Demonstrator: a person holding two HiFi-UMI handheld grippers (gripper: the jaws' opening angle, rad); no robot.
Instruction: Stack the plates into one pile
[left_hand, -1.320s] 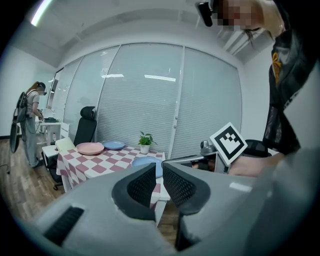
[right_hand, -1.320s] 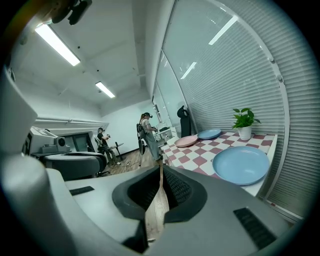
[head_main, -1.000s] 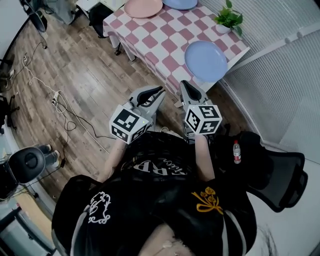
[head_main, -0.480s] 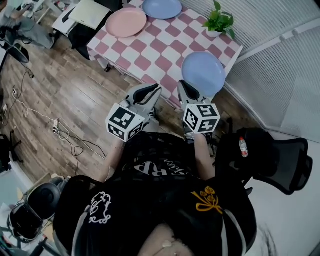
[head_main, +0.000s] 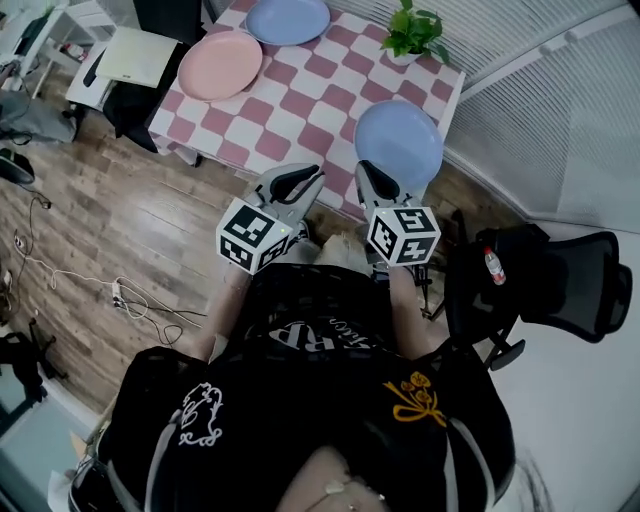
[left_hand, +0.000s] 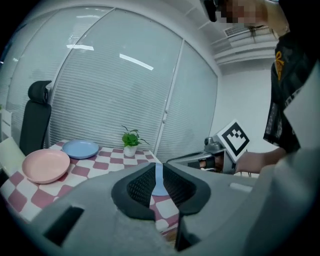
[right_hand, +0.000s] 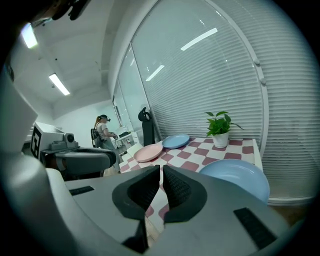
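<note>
With left claw (head_main: 308, 180) and right claw (head_main: 368, 175) both closed empty, the blue plate (head_main: 398, 142) just beyond the right claw looks light, stiff, slick: pinch its near rim.

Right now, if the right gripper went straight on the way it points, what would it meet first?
Probably the checkered tablecloth at the table's near edge, just beside the near blue plate. The right gripper, shut, aims there. Depth is unclear, so it might clip that plate's rim.
</note>
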